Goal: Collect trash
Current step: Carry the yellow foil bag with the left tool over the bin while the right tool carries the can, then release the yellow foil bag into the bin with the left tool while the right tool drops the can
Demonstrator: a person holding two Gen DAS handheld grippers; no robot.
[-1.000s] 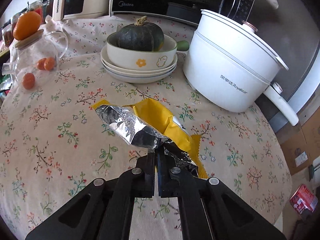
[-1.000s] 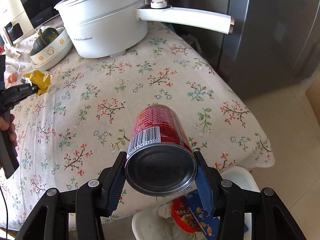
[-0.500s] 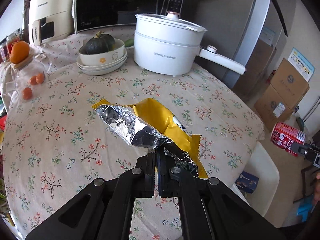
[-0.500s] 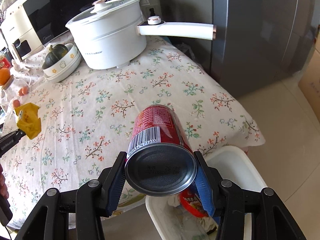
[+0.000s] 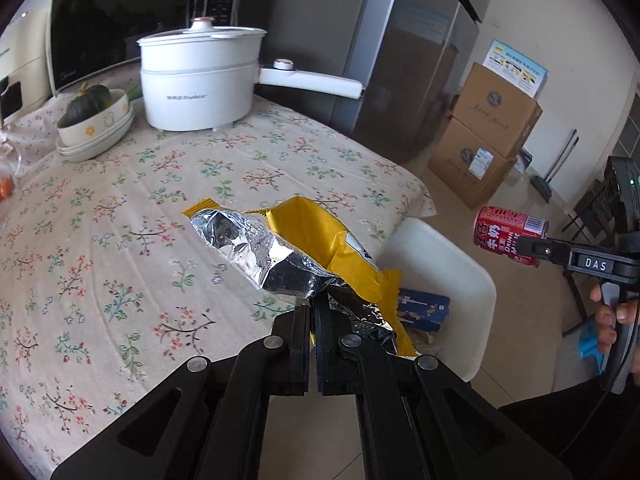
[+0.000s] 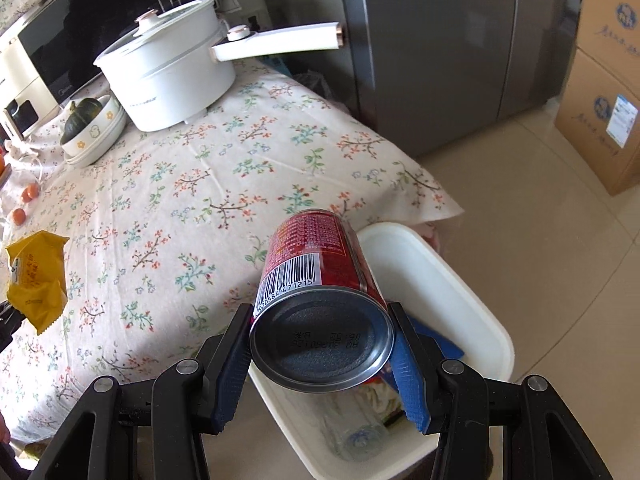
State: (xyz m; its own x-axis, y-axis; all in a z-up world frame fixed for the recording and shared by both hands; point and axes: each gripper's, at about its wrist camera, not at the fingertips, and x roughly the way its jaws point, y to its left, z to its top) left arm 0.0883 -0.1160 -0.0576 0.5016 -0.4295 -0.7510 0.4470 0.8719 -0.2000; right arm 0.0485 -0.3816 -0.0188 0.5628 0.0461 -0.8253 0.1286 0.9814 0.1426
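There are two pieces of trash in the air, one in each claw. The left claw (image 5: 314, 312) has its jaws pressed together on the bottom corner of one yellow wrapper (image 5: 320, 240), torn open so the silver inside shows. The long axis of the wrapper goes from the claw toward 10 o'clock in the left wrist view, and its open end points away from the claw. It hangs over the edge of the counter (image 5: 120, 240), which has a flowered cloth.

The right claw (image 6: 324, 344) is half open and its blue pads press on both sides of one red can (image 6: 320, 280). The can lies along the fingers: its dark bottom faces the camera and its top points away, toward 12 o'clock and a little down. It is over the near corner of one white bin (image 6: 460, 280), which stands on the floor just beside the counter, at 5 o'clock of it. In the bin I see one blue packet (image 5: 424, 308) and other trash that I cannot tell apart.

On the counter stand one white pot (image 6: 168, 68) with a long handle, one stack of bowls (image 6: 96, 132) with one dark green squash (image 6: 82, 114) in the top bowl, and one microwave (image 6: 80, 44) behind them. Two cardboard boxes (image 5: 488, 132) are stacked on the floor at 2 o'clock in the left wrist view.
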